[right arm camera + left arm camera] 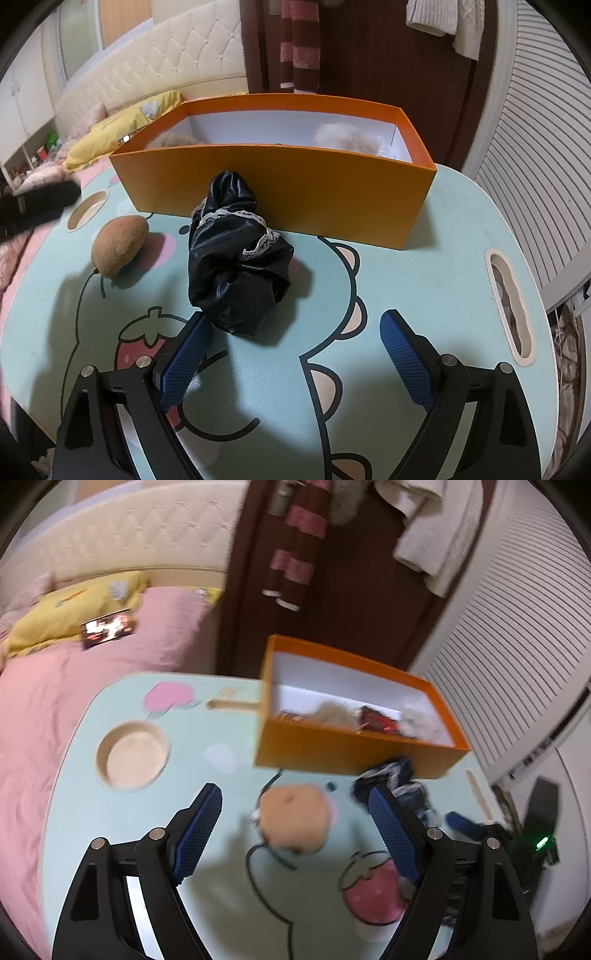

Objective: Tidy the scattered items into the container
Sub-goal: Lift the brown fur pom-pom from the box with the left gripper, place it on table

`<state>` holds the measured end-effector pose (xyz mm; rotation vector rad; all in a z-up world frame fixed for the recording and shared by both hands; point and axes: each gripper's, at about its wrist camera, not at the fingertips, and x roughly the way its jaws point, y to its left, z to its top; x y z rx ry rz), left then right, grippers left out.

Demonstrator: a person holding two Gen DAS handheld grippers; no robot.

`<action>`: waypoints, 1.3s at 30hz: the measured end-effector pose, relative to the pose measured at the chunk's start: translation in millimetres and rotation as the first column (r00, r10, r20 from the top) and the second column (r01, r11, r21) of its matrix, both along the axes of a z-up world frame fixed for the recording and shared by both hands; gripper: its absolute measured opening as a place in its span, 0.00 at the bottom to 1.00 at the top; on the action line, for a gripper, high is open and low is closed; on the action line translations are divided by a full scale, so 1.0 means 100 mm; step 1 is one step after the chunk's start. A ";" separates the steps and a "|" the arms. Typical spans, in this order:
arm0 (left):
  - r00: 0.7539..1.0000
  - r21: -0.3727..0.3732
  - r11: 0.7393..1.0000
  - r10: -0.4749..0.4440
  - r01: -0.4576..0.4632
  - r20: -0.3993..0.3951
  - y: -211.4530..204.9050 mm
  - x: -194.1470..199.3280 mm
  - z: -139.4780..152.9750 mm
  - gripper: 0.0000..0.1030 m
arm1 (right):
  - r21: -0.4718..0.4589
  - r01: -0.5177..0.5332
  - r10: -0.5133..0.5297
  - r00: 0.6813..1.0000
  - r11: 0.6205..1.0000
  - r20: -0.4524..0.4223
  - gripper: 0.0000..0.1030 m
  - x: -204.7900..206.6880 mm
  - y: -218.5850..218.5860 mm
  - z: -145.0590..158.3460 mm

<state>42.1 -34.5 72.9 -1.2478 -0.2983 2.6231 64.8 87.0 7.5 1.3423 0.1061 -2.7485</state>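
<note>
Two items left loose on the bench (147, 849), seen from the left wrist: brown plush (295, 818) between the spread, empty jaws of the left hand-held gripper (295, 830); orange box (354, 753) beyond, contents visible. Blurred, so a misjudged clench likely.

From the right wrist: right hand-held gripper (295, 354) released, empty, just short of the black lace-trimmed cloth (236, 266) against the box wall (280, 192). Slippery fabric could slide out; box interior mostly hidden here.
</note>
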 end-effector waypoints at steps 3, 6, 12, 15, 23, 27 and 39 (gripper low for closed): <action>0.994 0.011 0.995 -0.098 0.097 0.050 0.12 -0.29 0.20 0.79 | -0.014 0.002 -0.002 1.000 1.000 -0.004 0.90 0.01 0.02 0.01; 0.976 0.008 0.986 -0.168 0.168 0.141 0.33 -0.66 0.29 0.74 | -0.033 0.007 -0.007 1.000 0.999 -0.010 0.90 0.02 0.05 0.02; 0.937 -0.066 0.979 -0.162 0.191 0.308 0.56 -1.11 0.05 0.59 | -0.079 0.021 -0.023 1.000 0.997 -0.021 0.90 0.03 0.14 0.06; 0.906 -0.071 0.974 -0.170 0.213 0.387 0.66 -1.21 -0.13 0.55 | -0.101 0.027 -0.029 0.999 0.995 -0.025 0.90 0.02 0.19 0.07; 0.903 -0.094 0.974 -0.150 0.204 0.403 0.67 -1.31 -0.26 0.39 | -0.131 0.027 -0.032 0.999 0.991 -0.030 0.90 0.03 0.23 0.07; 0.906 -0.066 0.977 -0.159 0.201 0.393 0.63 -1.30 -0.22 0.39 | -0.132 0.030 -0.034 0.999 0.991 -0.031 0.90 0.06 0.21 0.07; 0.955 0.069 0.976 -0.215 0.205 0.207 0.32 -0.72 0.46 0.39 | -0.132 0.028 -0.033 0.999 0.991 -0.031 0.91 0.06 0.20 0.06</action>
